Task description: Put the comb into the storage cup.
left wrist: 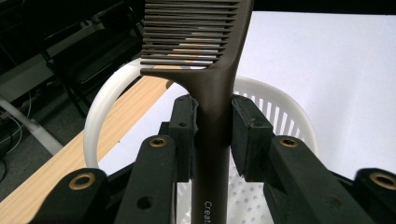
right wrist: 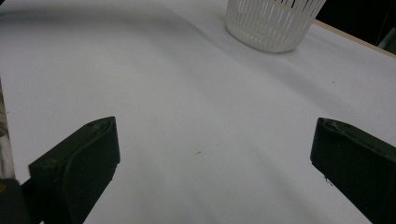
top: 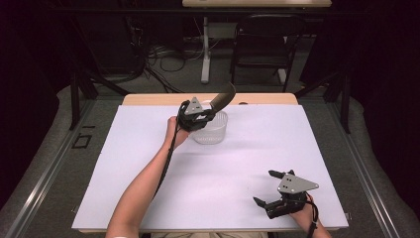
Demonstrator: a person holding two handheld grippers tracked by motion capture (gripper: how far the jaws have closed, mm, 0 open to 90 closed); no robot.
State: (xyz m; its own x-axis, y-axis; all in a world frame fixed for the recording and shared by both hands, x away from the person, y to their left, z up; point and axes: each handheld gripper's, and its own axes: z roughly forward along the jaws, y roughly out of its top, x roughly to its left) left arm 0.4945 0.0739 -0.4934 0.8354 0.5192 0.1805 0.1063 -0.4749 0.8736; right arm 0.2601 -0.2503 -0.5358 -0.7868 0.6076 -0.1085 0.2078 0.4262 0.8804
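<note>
1. The comb (left wrist: 212, 93) is the item in hand: dark brown, with its handle running between the jaws of my left gripper (left wrist: 212, 126) and its toothed end pointing up and away from them.
2. In the left gripper view I see both black pads pressed against the handle, one on each side, so the jaws are clamped on the comb.
3. In the high view, the comb (top: 223, 97) projects up and to the right from the left gripper (top: 198, 118), tilted rather than upright, above the far rim of the basket (top: 212, 131).
4. The basket is white, round and slotted along its wall, with a perforated floor visible in the left gripper view (left wrist: 280, 109). It stands on the far part of the bench (top: 148, 163), near the far edge.
5. The bench carries a white sheet; a strip of bare wood shows along its far edge.
6. My right gripper (top: 270, 187) rests at the near right of the bench, well apart from the basket. Its jaws stand wide apart with nothing between them.
7. In the right gripper view I see the basket (right wrist: 271, 23) far ahead on the white sheet.
</note>
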